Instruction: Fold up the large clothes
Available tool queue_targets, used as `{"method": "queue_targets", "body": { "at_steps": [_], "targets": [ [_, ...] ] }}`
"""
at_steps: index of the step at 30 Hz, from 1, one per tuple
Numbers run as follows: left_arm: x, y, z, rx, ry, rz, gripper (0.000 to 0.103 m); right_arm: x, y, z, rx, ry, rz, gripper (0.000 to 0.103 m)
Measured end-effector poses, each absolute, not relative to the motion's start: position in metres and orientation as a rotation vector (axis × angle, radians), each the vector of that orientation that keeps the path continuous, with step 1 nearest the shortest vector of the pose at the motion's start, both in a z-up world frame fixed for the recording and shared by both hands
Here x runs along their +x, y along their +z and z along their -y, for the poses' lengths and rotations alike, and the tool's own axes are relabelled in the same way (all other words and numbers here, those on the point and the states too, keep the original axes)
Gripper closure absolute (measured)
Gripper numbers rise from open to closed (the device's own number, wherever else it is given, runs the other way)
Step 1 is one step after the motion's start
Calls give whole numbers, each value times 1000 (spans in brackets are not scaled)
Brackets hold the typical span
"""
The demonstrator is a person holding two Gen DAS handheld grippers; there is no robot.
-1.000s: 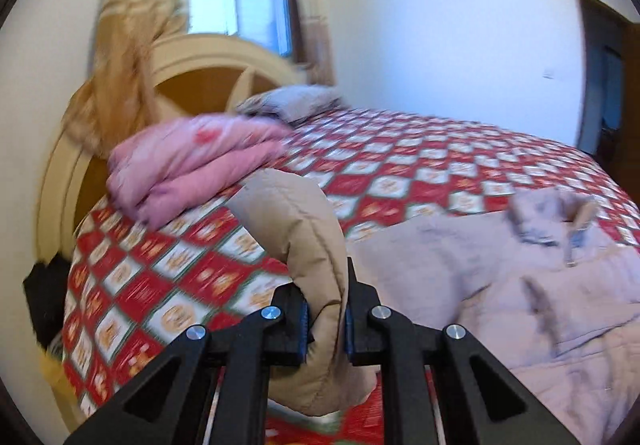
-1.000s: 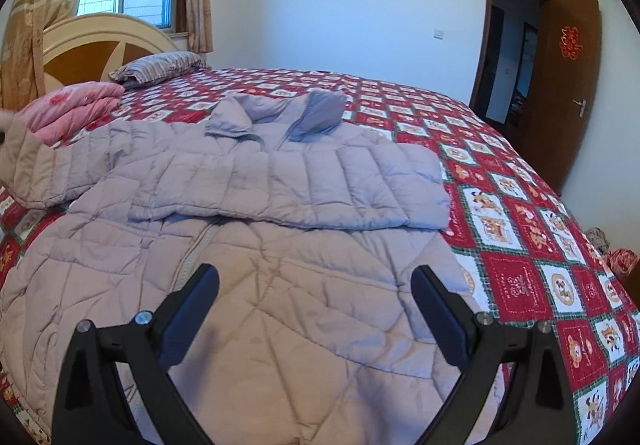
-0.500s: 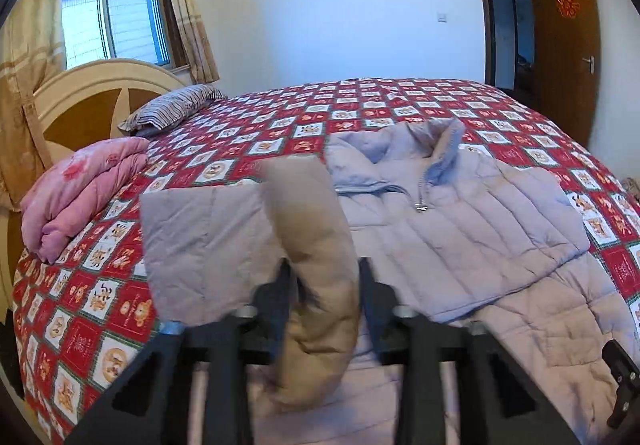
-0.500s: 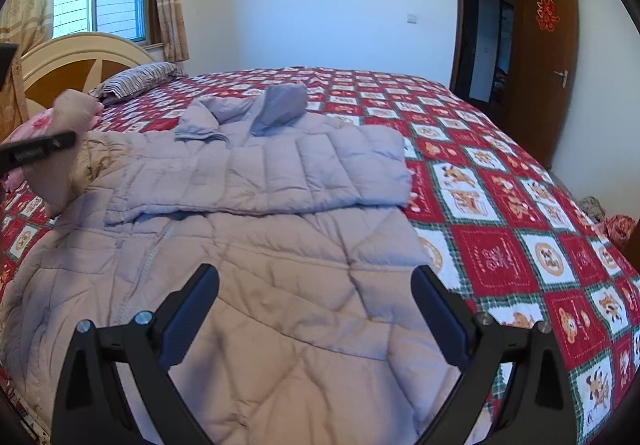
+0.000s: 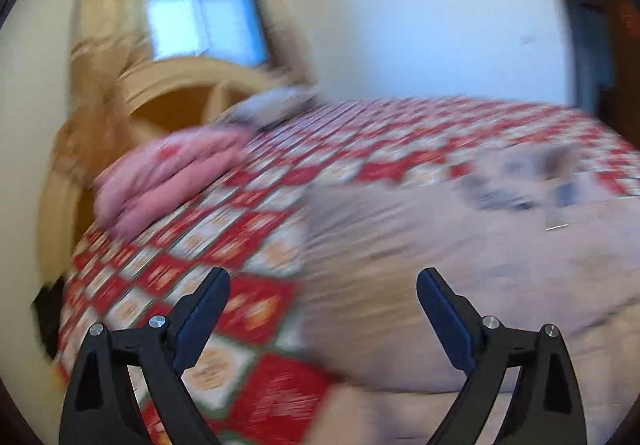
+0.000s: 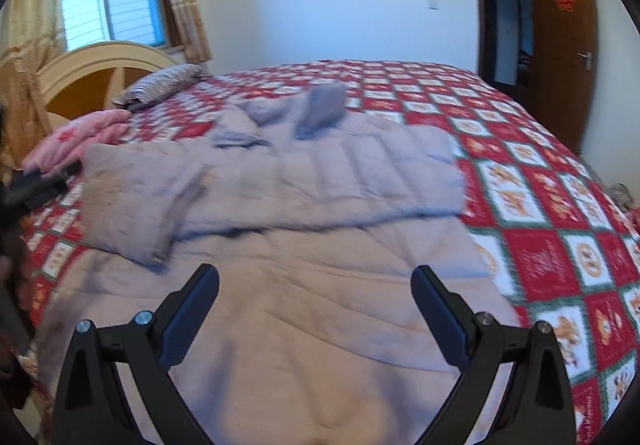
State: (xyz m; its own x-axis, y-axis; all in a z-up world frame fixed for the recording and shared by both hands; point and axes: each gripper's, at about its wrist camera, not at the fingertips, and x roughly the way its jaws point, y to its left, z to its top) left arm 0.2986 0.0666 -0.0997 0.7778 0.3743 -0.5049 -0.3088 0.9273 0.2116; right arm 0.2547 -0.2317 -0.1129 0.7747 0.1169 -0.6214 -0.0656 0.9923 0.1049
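coat on bed, beyond empty right claw

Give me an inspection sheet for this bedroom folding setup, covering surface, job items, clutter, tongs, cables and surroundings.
Surface: bed with red checked quilt.
Job's things: grey padded coat spread flat; both sleeves folded across its chest; collar points toward the far side.
Clutter: pink bedding and striped pillow by the headboard.
Grippers: left tongs opening, nothing between the jaws; right tongs open over the coat's lower part, holding nothing.
Cables: nothing seen.
Surroundings: window with curtains, wall switch, open wooden door. Left wrist view is motion-blurred.
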Motion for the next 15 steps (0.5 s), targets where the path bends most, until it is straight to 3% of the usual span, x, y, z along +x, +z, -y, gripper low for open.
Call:
{"method": "queue_targets", "body": {
  "at_steps": [7,9,13,15],
  "targets": [
    [316,-159,-132,19,524,-732,8,299,-113,161,117,258,-718,4],
    [319,-173,-135,15,532,-759,8,318,-122,142,134,296,-766,9],
    [329,-193,-136,6,529,-818,8,346,-149,115,173,343,-885,28],
    [329,-194,-138,-5,519,-825,8,352,-163,106,164,341,-933,49]
  ]
}}
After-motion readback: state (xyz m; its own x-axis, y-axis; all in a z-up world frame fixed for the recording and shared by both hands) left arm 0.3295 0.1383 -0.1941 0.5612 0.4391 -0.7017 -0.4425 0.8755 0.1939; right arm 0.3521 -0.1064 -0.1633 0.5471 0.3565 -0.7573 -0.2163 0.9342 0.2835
